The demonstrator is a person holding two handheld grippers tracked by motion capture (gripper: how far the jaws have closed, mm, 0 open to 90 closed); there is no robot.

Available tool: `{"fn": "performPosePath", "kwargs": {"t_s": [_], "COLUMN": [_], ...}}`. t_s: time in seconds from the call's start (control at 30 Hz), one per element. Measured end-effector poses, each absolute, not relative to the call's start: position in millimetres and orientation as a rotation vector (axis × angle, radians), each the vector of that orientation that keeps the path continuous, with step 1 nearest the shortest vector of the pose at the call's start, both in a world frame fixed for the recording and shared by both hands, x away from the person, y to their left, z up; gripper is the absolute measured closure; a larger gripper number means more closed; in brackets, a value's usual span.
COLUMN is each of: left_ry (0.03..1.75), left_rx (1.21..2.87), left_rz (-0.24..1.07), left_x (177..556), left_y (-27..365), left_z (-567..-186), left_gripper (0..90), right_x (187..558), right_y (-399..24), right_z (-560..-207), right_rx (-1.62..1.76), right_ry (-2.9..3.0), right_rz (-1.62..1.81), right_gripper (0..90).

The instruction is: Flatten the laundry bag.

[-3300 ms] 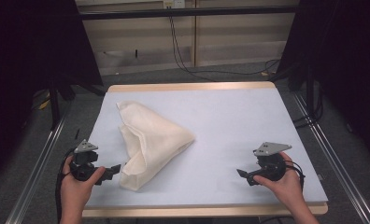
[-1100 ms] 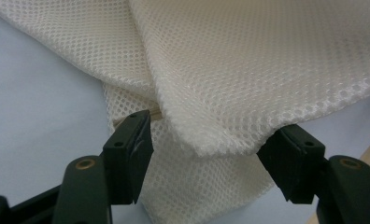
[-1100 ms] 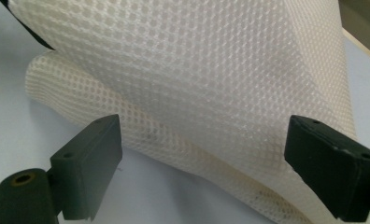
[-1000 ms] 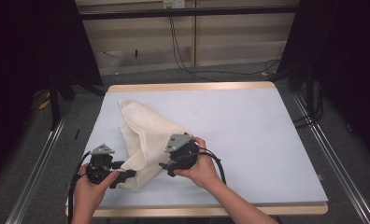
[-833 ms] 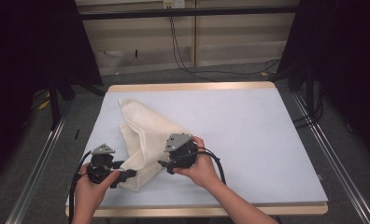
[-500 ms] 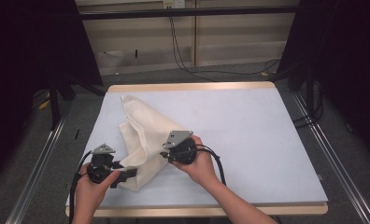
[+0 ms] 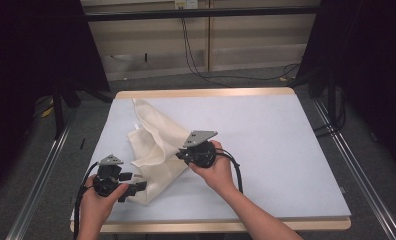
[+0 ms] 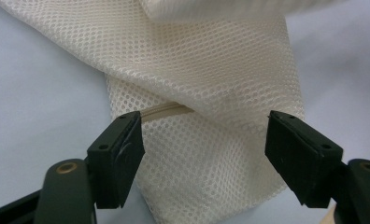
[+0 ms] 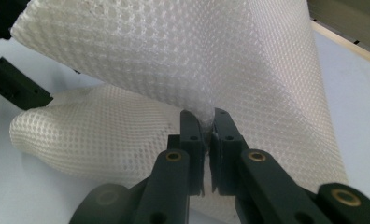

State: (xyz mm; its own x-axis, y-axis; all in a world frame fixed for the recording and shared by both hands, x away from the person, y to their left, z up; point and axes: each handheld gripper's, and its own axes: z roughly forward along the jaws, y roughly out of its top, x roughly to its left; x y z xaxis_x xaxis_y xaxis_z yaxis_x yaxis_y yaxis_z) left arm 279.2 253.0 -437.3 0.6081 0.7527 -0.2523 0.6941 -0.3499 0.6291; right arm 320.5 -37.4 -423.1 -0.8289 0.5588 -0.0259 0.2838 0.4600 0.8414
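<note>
Now our right gripper point(image 9: 207, 122) has just clenched on a fold of the mesh bag point(image 9: 183, 60); our left gripper point(image 8: 204, 149) has been widening, released, bag corner between its jaws.

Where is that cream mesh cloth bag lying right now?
In the high view, the cream mesh cloth bag lies on the left half of the pale blue table, between the left gripper at its near end and the right gripper pinching its right edge.

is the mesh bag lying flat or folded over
Folded over: the mesh bag has its upper layer lifted and doubled back, pinched by the right gripper.
</note>
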Motion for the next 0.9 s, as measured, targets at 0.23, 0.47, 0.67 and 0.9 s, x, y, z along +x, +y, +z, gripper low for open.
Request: {"fn": "performPosePath", "kwargs": {"t_s": [0.23,0.47,0.67,0.9], "left_ry": [1.141,1.144,1.151,1.143], "left_rx": [2.114,2.118,2.126,2.147], "left_rz": [0.109,0.126,0.118,0.115], "left_x": [280,281,281,282], "left_y": [254,257,256,255], "left_z": [-438,-438,-438,-439], "left_gripper": [26.2,25.6,25.6,26.0], "right_x": [326,333,337,344], "right_y": [-49,-62,-70,-83], "right_z": [-418,-413,-408,-406], "right_rx": [0.783,0.859,0.911,0.981], "right_ry": [2.369,2.32,2.288,2.247], "right_rz": [1.37,1.426,1.454,1.503], "right_gripper": [85.8,85.8,85.8,85.6]}}
